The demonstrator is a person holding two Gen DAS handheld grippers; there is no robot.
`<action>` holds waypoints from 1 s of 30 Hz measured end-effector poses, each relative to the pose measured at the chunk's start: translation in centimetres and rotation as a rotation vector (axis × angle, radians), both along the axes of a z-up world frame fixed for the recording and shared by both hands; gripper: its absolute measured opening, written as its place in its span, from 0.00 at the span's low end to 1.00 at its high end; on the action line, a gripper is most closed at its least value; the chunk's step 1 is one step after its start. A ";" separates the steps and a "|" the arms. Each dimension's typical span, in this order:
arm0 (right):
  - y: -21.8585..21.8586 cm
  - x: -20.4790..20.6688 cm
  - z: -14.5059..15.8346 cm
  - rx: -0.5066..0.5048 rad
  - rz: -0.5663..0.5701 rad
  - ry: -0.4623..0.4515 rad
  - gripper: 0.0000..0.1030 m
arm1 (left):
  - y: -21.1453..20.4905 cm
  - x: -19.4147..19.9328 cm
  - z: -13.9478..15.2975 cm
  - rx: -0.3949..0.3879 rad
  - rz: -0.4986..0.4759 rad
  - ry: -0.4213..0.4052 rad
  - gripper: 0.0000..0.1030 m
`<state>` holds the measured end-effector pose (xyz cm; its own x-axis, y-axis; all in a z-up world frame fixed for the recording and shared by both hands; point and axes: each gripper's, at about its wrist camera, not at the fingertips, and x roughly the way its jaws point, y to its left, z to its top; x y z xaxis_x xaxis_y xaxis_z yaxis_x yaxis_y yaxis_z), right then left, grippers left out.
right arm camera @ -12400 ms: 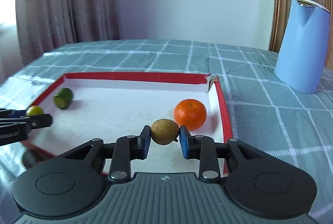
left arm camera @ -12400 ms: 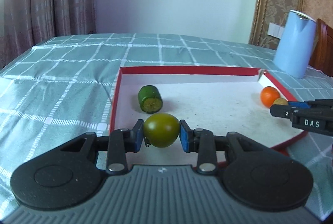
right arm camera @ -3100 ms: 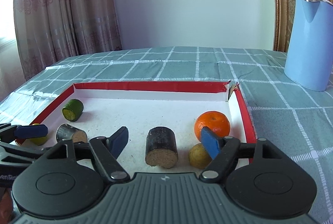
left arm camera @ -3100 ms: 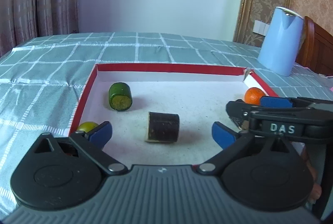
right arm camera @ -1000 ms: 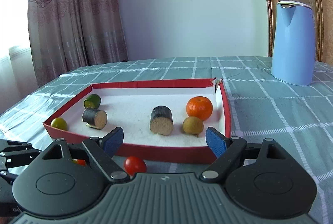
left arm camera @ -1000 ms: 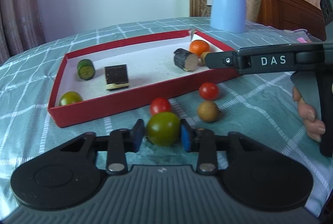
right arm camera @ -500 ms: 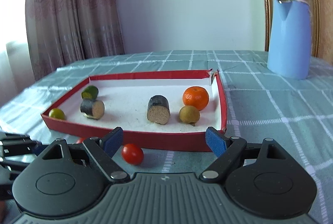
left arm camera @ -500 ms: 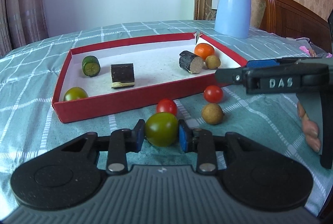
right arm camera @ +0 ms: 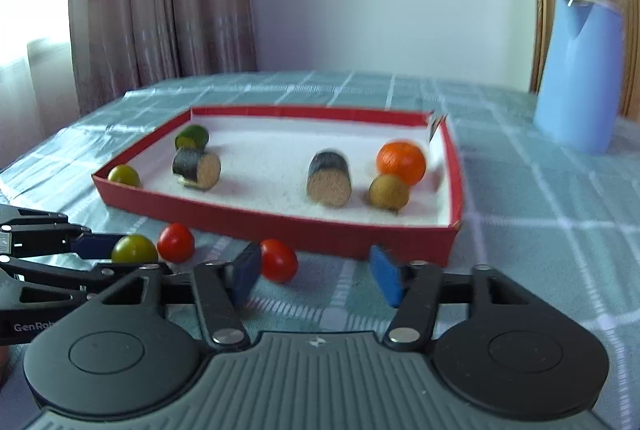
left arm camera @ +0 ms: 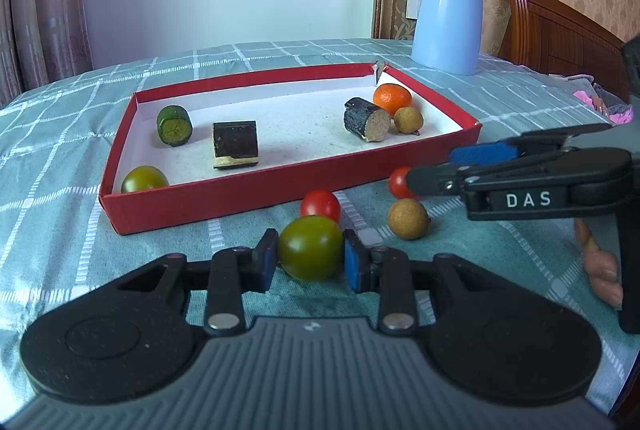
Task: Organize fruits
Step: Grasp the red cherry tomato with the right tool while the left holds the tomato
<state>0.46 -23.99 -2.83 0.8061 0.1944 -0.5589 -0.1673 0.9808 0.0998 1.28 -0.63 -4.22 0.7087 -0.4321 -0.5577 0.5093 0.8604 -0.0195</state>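
Left gripper [left arm camera: 311, 262] clamps a green tomato [left arm camera: 310, 247] before the red tray [left arm camera: 248, 194] – tray next; right gripper [right arm camera: 314, 276] closing, pads not yet gripping, beside a red tomato [right arm camera: 279, 260].

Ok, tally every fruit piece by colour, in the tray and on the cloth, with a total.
Green: 3
Red: 2
Orange: 1
Tan-brown: 2
Dark cut chunks: 2
Total: 10

Glossy green tomato [left arm camera: 311, 248], checked cloth [left arm camera: 52, 166]
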 end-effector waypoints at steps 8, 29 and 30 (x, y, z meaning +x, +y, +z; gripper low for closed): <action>1.3 0.8 -0.1 -0.008 0.004 0.010 0.56 | 0.0 -0.1 0.0 -0.002 -0.001 0.001 0.30; 1.3 0.3 -0.2 0.060 0.037 0.016 0.22 | 0.1 -0.2 0.0 -0.013 -0.001 0.004 0.30; 1.2 0.2 -0.2 0.063 0.037 0.017 0.22 | 0.1 -0.2 0.0 -0.013 -0.001 0.004 0.30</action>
